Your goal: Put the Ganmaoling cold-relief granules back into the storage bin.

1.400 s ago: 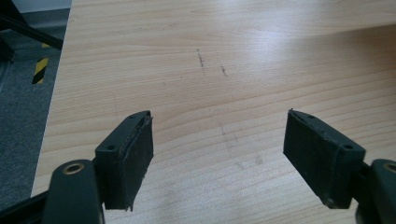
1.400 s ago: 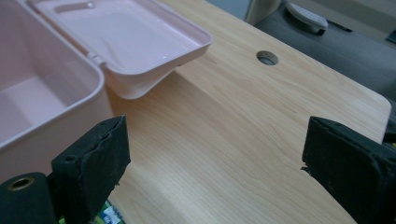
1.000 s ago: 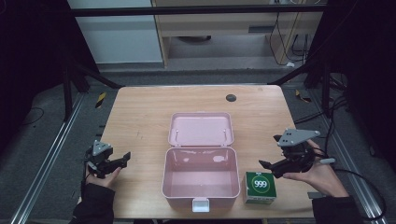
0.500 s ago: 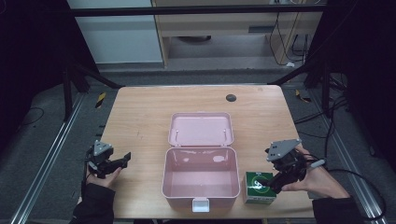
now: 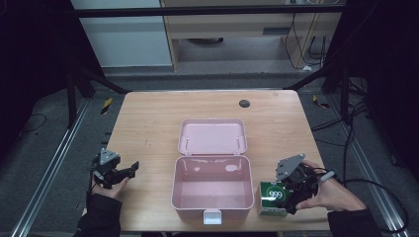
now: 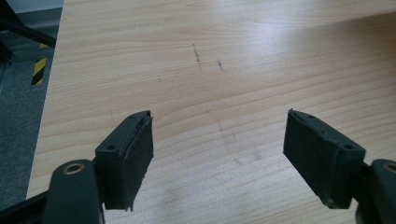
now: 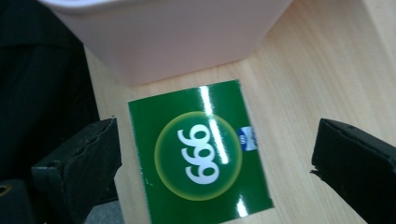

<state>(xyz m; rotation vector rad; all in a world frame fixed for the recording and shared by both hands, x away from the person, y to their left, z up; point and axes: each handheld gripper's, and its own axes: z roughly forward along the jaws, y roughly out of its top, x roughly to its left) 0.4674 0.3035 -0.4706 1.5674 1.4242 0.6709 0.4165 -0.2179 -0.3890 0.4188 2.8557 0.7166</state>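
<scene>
The green box [image 5: 273, 197] is seen from the high view near the table's [image 5: 148, 123] front edge, just right of the open pink case [image 5: 212, 190], with the right gripper [image 5: 291, 192] hung over it. Only in the right gripper view is the printed top of the box [image 7: 201, 151] made out between jaws that have just been opening, both pads clear of it. The left gripper [image 6: 219, 161] is shown spread wide over bare wood. The box's right side is hidden in the high view.
</scene>
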